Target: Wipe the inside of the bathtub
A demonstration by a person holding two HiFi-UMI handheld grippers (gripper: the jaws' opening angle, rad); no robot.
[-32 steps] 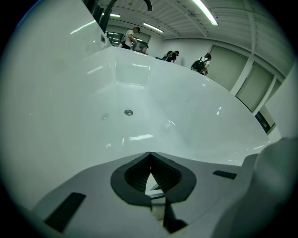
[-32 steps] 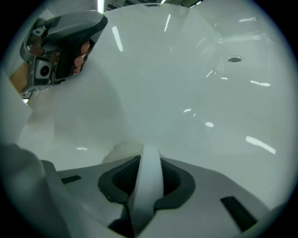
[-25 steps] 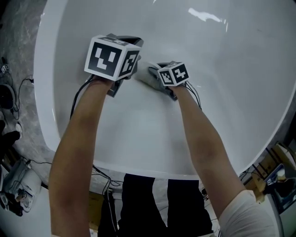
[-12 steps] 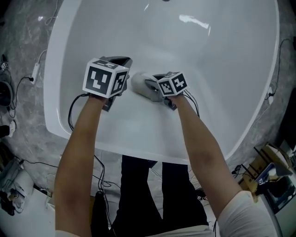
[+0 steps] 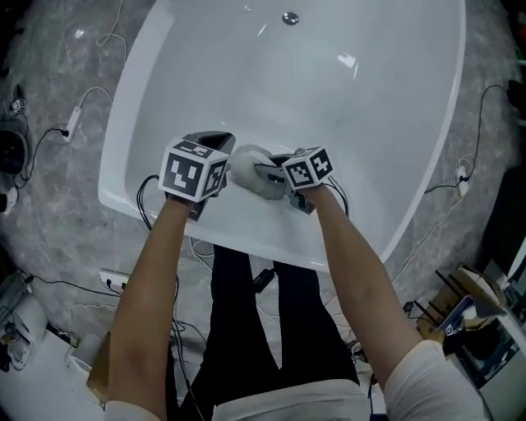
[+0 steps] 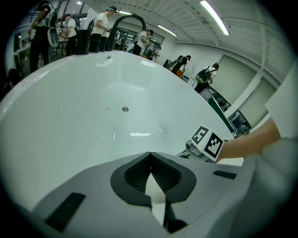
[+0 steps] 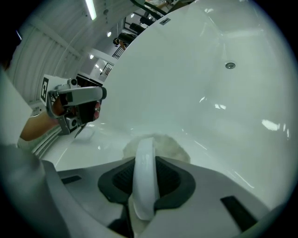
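The white bathtub (image 5: 345, 107) fills the top of the head view, with its drain (image 5: 289, 18) at the far end. My right gripper (image 5: 269, 171) is shut on the white handle (image 7: 143, 179) of a pale scrubbing pad (image 5: 246, 164). The pad (image 7: 163, 145) rests against the tub's inner wall, just below the near rim. My left gripper (image 5: 217, 140) hovers close to the left of the pad. Its jaws meet at the tips and hold nothing (image 6: 150, 160). The left gripper view shows the right gripper's marker cube (image 6: 208, 142) and the drain (image 6: 125, 109).
Cables (image 5: 90, 99) trail over the grey floor left of the tub, and another cable (image 5: 460, 177) lies on the right. Boxes and clutter (image 5: 472, 316) sit at the lower right. A black faucet (image 6: 126, 19) stands at the tub's far rim, with people beyond it.
Both grippers and the pad have drawn back up the near wall toward the near rim. The head camera has risen, so more floor shows around the tub.
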